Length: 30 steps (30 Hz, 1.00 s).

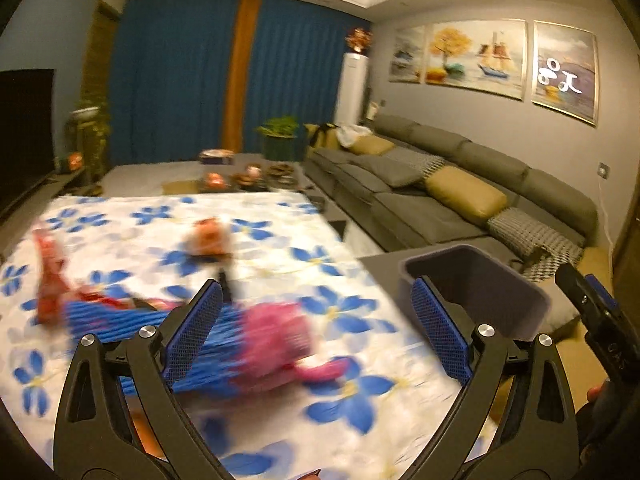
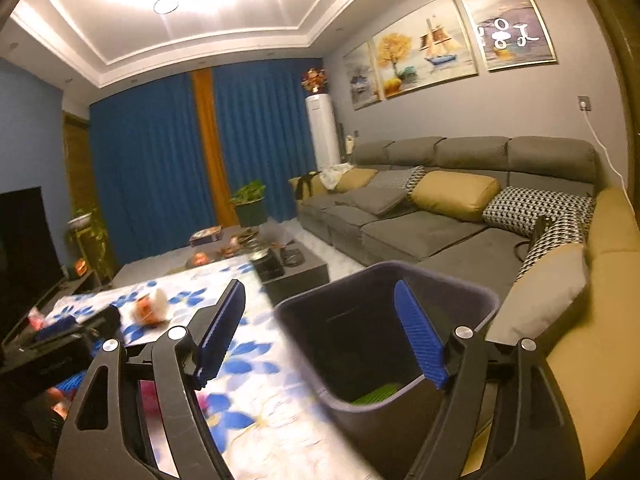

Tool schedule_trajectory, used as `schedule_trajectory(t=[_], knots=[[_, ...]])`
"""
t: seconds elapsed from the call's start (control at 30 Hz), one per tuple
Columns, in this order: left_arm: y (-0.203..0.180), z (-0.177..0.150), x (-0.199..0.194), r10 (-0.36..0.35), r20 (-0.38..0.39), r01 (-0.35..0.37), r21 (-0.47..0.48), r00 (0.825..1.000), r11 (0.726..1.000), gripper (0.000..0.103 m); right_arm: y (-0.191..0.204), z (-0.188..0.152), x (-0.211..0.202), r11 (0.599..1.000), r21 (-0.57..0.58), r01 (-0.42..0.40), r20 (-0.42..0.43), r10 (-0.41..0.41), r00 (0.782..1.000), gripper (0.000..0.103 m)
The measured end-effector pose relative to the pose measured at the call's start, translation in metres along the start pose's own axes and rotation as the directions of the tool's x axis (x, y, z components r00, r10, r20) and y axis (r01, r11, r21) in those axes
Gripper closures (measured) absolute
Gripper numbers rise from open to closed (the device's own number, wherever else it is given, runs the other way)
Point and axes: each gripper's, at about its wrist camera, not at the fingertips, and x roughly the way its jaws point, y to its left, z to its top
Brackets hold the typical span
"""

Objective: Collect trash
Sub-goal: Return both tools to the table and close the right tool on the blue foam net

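Jaws spread wide on both grippers; bin (image 2: 384, 344) beside table edge (image 2: 280, 344).

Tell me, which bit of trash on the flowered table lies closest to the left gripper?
The pink wrapper, blurred, lying between the open left gripper fingers. The red wrapper and the orange piece lie farther off.

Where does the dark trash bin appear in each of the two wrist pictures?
Left wrist: the trash bin is right of centre, behind the right finger, beside the floral tablecloth.
Right wrist: the bin is lower centre, between the fingers.
Shared landmark: the grey sofa.
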Motion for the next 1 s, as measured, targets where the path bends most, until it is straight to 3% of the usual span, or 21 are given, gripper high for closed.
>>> schedule_trajectory(t=[0.2,0.37,0.73,0.9,1.0], knots=[[0.057,-0.017,-0.043,0.121,0.022,-0.12,-0.011,0.992,0.993,0.009,0.046,-0.022,-0.01,0.995,-0.034,-0.097,-0.04,0.096,0.995,0.027],[0.104,-0.041,-0.068,0.216,0.012,-0.216,-0.023,0.976,0.976,0.009,0.088,-0.044,-0.014,0.981,-0.057,-0.185,-0.095,0.179,0.979,0.027],[0.18,-0.068,-0.091,0.324,-0.021,-0.324,-0.117,0.946,0.939,0.009,0.173,-0.089,0.004,0.933,-0.104,-0.344,-0.246,0.311,0.918,0.027],[0.197,-0.073,-0.096,0.342,-0.024,-0.341,-0.145,0.94,0.929,0.009,0.203,-0.101,0.014,0.921,-0.142,-0.363,-0.277,0.315,0.908,0.027],[0.202,-0.076,-0.095,0.332,-0.032,-0.333,-0.149,0.943,0.931,0.009,0.21,-0.099,0.022,0.928,-0.141,-0.346,-0.27,0.301,0.915,0.027]])
